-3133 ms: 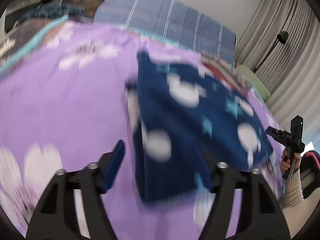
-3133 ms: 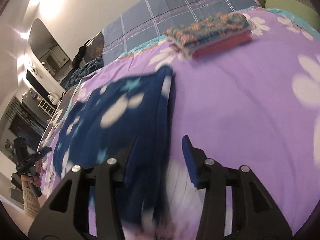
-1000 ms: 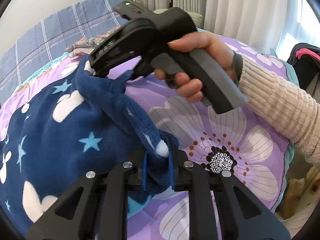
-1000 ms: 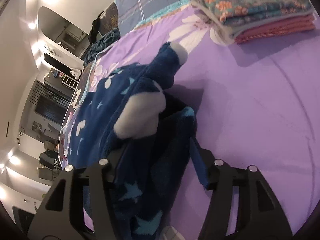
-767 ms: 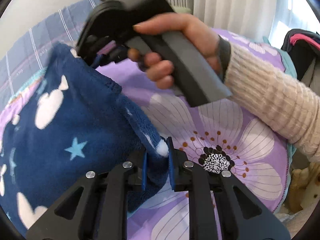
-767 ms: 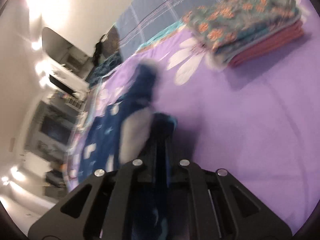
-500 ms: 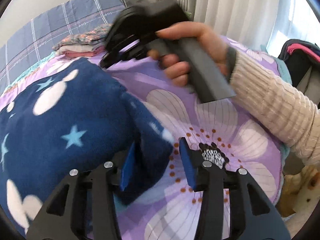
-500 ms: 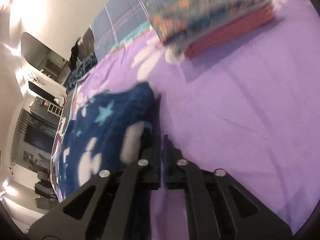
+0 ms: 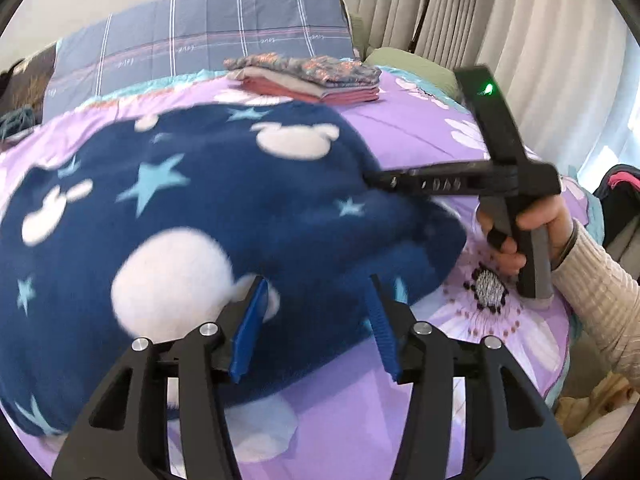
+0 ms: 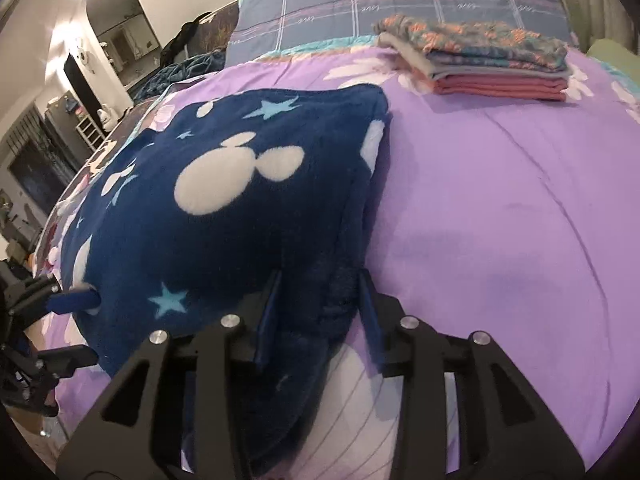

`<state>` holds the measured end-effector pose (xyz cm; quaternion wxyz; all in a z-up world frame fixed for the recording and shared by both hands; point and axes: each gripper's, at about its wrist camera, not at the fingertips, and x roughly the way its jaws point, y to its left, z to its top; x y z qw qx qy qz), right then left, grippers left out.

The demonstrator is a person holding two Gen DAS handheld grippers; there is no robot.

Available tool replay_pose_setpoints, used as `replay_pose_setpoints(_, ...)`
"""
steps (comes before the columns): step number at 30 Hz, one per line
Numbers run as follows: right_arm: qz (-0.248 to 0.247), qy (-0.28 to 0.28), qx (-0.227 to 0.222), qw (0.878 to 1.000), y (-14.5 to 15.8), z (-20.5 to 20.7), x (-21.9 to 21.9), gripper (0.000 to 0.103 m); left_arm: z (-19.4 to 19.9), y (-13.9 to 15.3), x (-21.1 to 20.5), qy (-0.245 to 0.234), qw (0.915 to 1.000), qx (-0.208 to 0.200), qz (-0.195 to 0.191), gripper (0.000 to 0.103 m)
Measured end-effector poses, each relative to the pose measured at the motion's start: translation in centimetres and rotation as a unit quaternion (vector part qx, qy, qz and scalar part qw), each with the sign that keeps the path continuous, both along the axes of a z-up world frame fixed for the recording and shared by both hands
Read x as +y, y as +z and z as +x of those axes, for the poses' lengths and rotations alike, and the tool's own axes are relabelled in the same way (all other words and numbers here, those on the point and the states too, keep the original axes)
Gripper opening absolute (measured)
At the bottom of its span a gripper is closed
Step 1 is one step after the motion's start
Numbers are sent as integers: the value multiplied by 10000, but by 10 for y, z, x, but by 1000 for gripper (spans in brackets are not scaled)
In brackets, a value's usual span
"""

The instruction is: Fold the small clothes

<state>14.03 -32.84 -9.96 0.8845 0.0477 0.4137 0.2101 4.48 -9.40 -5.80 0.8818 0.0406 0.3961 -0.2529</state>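
Note:
A navy fleece garment (image 9: 192, 208) with white mouse heads and light blue stars lies folded on the purple flowered bedspread (image 9: 420, 136); it also shows in the right wrist view (image 10: 224, 216). My left gripper (image 9: 316, 320) is open, its blue pads either side of the garment's near edge. My right gripper (image 10: 320, 312) is open over the garment's near right corner. In the left wrist view the right gripper's body (image 9: 460, 182) reaches to the garment's right edge. In the right wrist view the left gripper (image 10: 76, 324) sits at the garment's left corner.
A stack of folded clothes (image 9: 308, 80) sits at the far side of the bed, also in the right wrist view (image 10: 480, 64). A grey plaid pillow (image 9: 200, 44) lies behind it. Curtains (image 9: 540, 40) hang at the right. Shelves and furniture (image 10: 60, 128) stand beyond the bed's left side.
Both grippers held the garment's corners, carried them over into a fold, and have let go. Both jaws are now open and the garment lies flat.

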Motion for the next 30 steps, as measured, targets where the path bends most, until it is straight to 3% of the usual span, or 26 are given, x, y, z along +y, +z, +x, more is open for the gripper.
replay_pose_setpoints(4, -279, -462, -254, 9982, 19, -25, 9, 37, -12, -2, -6, -133, 9993, -279, 198, 59)
replay_pose_setpoints(7, -34, -414, -477, 9980, 26, -53, 7, 35, -19, -5, -9, -269, 9986, -396, 232, 61)
replay_pose_setpoints(11, -322, -518, -260, 9978, -5, -61, 17, 42, -23, -4, 1, -301, 9989, -350, -10, 61)
replay_pose_setpoints(13, -405, -596, -323, 9969, -5, -62, 17, 43, -25, 1, 9, -264, 9989, -357, -141, 61)
replay_pose_setpoints(17, -1175, -906, -597, 9871, 25, -59, 34, 48, -37, 22, 50, 119, 9966, -738, -348, 61)
replay_pose_setpoints(20, -1155, -1128, -885, 9829, 60, -53, 42, 48, -46, 34, 102, 777, 9909, -978, -508, 61)
replay_pose_setpoints(23, -968, -752, -1093, 9864, 88, -42, 72, 48, -49, 33, 165, 1716, 9784, -955, -640, 61)
replay_pose_setpoints(25, -1069, -351, -1293, 9852, 99, -31, 112, 48, -47, 22, 207, 2252, 9682, -674, -856, 56)
replay_pose_setpoints(27, -1194, -6, -1446, 9823, 103, -23, 148, 48, -46, 14, 229, 2440, 9636, -497, -975, 45)
replay_pose_setpoints(30, -1290, 749, -1593, 9759, 109, -9, 221, 48, -48, 4, 246, 2453, 9635, -357, -1014, 45)
